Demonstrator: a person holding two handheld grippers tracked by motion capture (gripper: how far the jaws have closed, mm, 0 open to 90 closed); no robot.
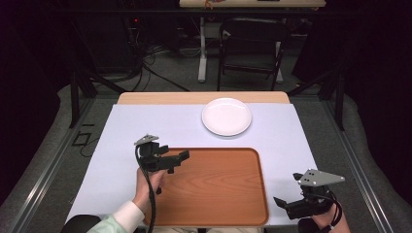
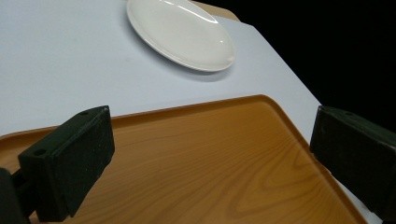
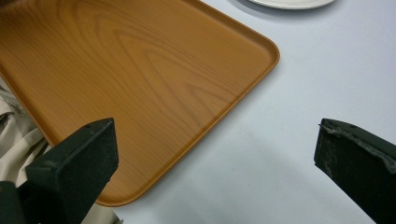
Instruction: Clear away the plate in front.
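A wooden tray [image 1: 218, 189] lies bare on the near half of the white-covered table [image 1: 145, 121]. Beyond its far edge rests a white plate [image 1: 226, 116], with nothing on it. My left gripper [image 1: 178, 162] hovers over the tray's far left corner, jaws wide open and holding nothing. In the left gripper view the tray [image 2: 196, 154] spreads below the left gripper [image 2: 210, 158], with the plate [image 2: 182, 32] farther off. My right gripper [image 1: 286, 208] is open off the tray's near right corner. Under the right gripper [image 3: 215, 163] I see white cover and the tray's corner [image 3: 140, 70].
A dark folding chair [image 1: 252, 48] and a white table leg [image 1: 202, 53] stand on the floor behind the table, with cables [image 1: 141, 63] at the back left. Dark drapes close off both sides. The plate's edge [image 3: 289, 3] shows at the top of the right gripper view.
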